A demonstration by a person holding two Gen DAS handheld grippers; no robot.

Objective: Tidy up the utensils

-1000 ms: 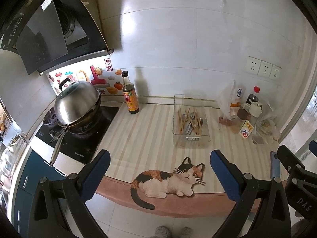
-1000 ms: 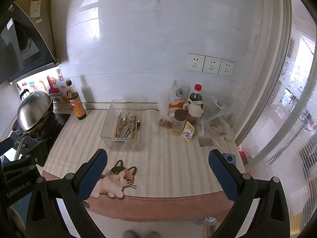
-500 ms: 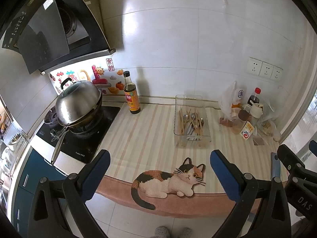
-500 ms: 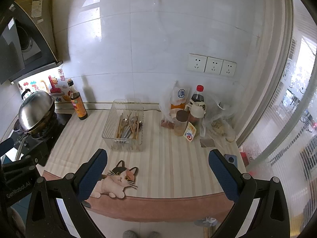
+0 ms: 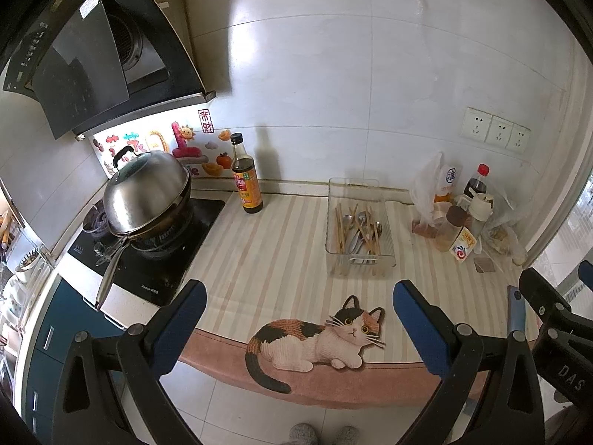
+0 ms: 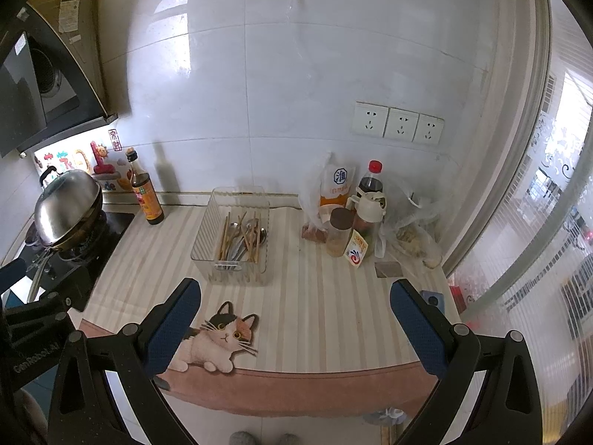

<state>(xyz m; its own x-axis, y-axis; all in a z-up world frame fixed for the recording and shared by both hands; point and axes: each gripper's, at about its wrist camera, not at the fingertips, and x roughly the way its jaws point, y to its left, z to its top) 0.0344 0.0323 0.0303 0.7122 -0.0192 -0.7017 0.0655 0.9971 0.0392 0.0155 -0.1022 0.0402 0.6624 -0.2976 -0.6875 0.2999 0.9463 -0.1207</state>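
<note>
Clear bin (image 5: 358, 256) blurring tangled utensils (image 5: 357, 230); left gripper (image 5: 296, 296) and right gripper (image 6: 294, 294) jaws released, empty.

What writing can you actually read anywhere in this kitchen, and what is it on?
"DAS": on the black frame of the right hand-held gripper.
"GenRobot.AI": on the left hand-held gripper's frame.
"淮": on the white bag.
"来財": on the red seal sticker.
Brown bottle label, range hood stickers, stove brand: too small to read.
</note>
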